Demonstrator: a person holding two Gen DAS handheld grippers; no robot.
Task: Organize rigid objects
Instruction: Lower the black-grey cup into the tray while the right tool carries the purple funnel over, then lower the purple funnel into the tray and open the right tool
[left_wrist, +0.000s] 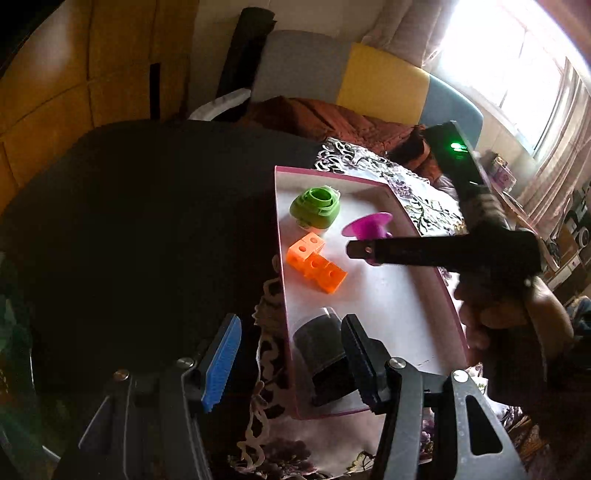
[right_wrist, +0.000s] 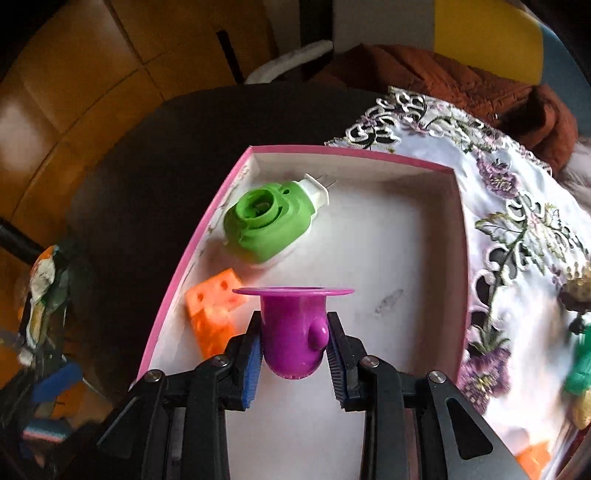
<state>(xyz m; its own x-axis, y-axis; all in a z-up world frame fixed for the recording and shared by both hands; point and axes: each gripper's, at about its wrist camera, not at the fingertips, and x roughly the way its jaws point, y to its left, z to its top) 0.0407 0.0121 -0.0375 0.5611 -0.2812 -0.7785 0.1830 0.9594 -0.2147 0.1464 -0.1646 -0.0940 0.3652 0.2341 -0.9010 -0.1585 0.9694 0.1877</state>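
A pink-rimmed white box (left_wrist: 424, 314) (right_wrist: 255, 151) lies on a floral cloth. In it are a green plug-in device (left_wrist: 315, 206) (right_wrist: 267, 225), orange linked cubes (left_wrist: 316, 264) (right_wrist: 214, 314) and a dark grey cap-like object (left_wrist: 319, 339). My right gripper (right_wrist: 294, 345) is shut on a purple flanged piece (right_wrist: 293, 332) (left_wrist: 365, 225) and holds it over the box. In the left wrist view the right gripper's fingers (left_wrist: 360, 250) reach in from the right. My left gripper (left_wrist: 291, 354) is open, with the grey object near its right finger.
A dark round table (left_wrist: 147, 221) lies left of the box. The floral cloth (right_wrist: 517, 258) spreads to the right with a green item (right_wrist: 580, 373) and an orange piece (right_wrist: 535, 458) on it. A sofa with a brown jacket (left_wrist: 332, 118) stands behind.
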